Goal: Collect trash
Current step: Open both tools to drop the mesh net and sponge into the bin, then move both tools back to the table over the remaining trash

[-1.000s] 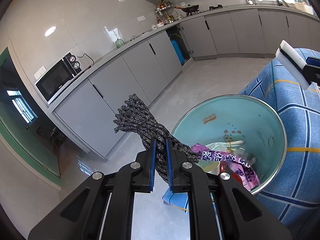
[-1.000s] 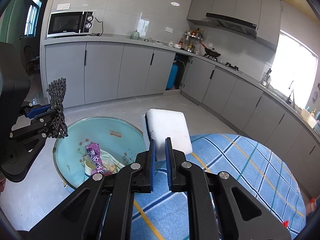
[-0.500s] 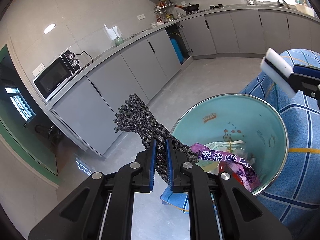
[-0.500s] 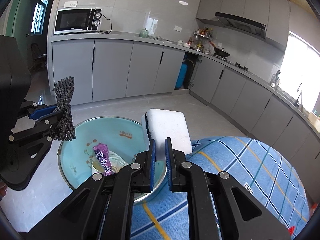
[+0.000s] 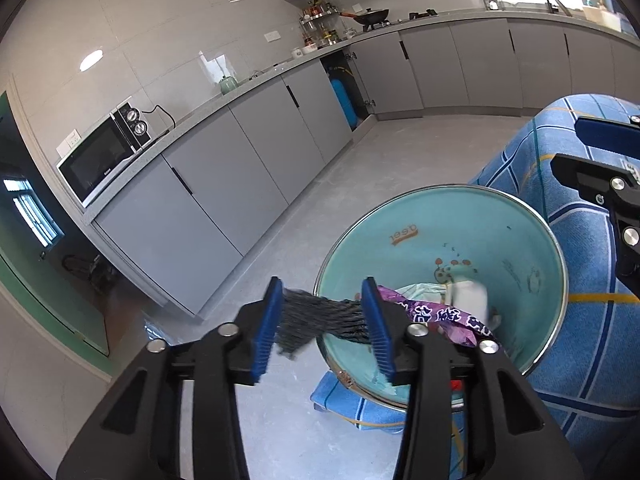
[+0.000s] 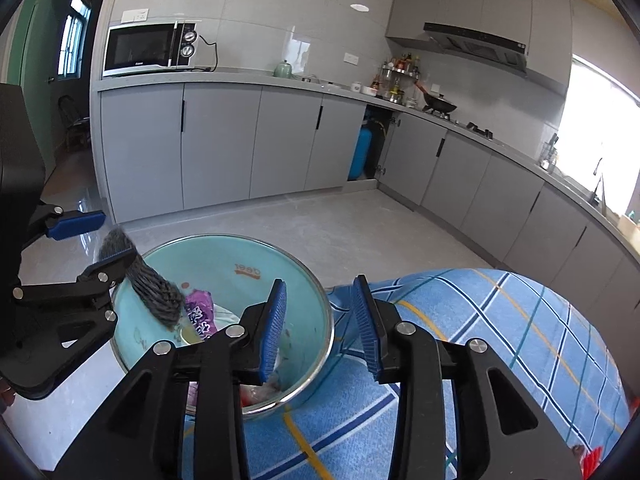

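Left gripper (image 5: 326,322) jaws opening, grey mesh scourer (image 5: 320,316) loose between its blue pads over the teal bin's (image 5: 520,240) rim, right gripper (image 6: 318,320) jaws opening, nothing between them, white sponge (image 5: 470,298) inside bin beyond.

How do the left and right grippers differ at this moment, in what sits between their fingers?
The left gripper is opening with the dark mesh bundle between its fingers, tipping over the bin's rim; the right gripper is opening with nothing between its fingers. The left is at the near edge of the teal bin; the right is over bin and blue checked cloth. Both have blue pads and point downward.
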Available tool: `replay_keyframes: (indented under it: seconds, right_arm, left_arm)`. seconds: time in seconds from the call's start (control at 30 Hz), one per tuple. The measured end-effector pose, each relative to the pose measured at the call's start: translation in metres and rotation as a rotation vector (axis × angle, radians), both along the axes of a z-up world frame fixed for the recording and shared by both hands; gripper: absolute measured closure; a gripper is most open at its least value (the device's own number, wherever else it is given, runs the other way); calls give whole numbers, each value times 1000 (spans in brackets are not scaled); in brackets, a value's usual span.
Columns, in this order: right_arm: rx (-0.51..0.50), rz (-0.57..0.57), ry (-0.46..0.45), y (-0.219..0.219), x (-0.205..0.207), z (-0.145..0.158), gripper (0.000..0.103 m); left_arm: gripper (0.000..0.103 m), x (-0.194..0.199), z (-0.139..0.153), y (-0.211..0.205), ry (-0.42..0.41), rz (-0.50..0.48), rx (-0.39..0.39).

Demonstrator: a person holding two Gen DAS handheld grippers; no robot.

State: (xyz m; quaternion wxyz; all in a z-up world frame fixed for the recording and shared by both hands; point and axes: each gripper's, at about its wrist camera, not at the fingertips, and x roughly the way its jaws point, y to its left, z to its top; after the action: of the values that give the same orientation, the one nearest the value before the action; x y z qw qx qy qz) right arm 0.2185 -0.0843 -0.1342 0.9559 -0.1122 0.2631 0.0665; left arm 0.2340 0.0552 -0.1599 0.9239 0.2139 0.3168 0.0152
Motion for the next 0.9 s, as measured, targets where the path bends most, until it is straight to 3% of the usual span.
replay_keyframes:
  seconds: [0.27, 0.9]
  right_arm:
    - [5, -30, 5, -11, -13, 3, 58]
    - [-32, -254, 5, -104, -105, 14, 49]
  left_arm:
    - [46, -6, 3, -8, -14, -15, 11]
    - [29, -76, 9, -93, -64, -256, 58]
